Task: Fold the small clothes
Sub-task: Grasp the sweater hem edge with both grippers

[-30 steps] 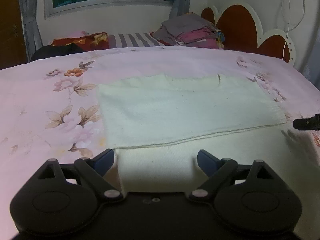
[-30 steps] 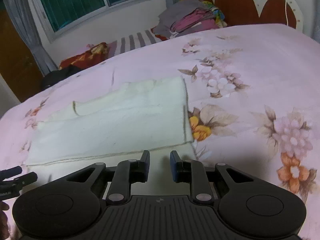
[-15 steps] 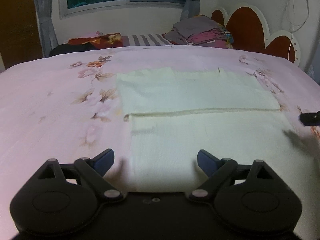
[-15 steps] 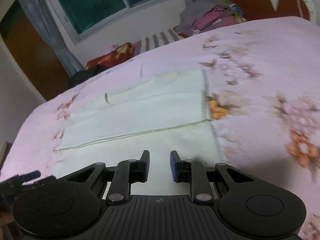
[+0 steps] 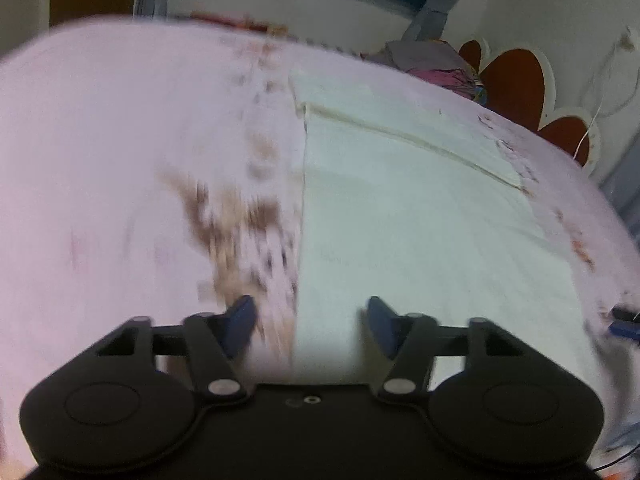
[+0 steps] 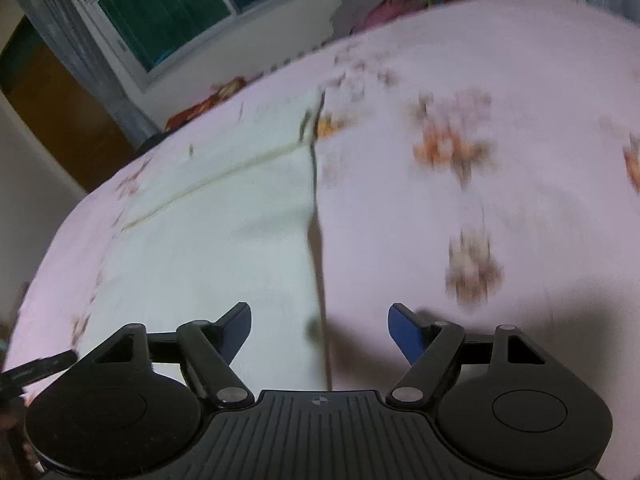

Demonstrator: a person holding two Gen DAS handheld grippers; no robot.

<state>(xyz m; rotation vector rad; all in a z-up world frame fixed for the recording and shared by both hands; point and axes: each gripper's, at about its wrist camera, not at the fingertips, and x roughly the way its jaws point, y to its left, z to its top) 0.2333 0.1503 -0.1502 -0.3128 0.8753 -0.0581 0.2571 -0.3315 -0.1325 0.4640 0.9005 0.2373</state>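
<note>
Nearest in the left wrist view, the left gripper [image 5: 308, 314] is seen with its blue-tipped jaws parted about halfway; they have just been closing. The left side edge of the cream garment [image 5: 420, 216] runs up between them, but the pads are not pressed on it and nothing is gripped. At the right border of that view, the tip of the other tool is glimpsed low over the cloth's right edge.

In the right wrist view, the right gripper [image 6: 320, 322] is seen with its jaws spread wide, having just been opening. The right side edge of the cream garment [image 6: 224, 240] passes between the two fingers, the left finger being over the cloth and the right finger over the bedspread. No hold on the fabric is seen. A dark shadow is cast on the sheet just ahead of the right finger.

The garment is laid flat on the pink floral bedspread [image 5: 120, 160], with a folded-over band lying across its far part, marked by a seam line running from one side edge to the other. Much of both views is smeared by blur, so the flower print is barely legible.

Farther back, a pile of clothes [image 5: 432, 60] is seen at the head of the bed, beside a red and white headboard [image 5: 516, 84]. Behind it, a window [image 6: 160, 12] with grey curtains is set in the wall.
</note>
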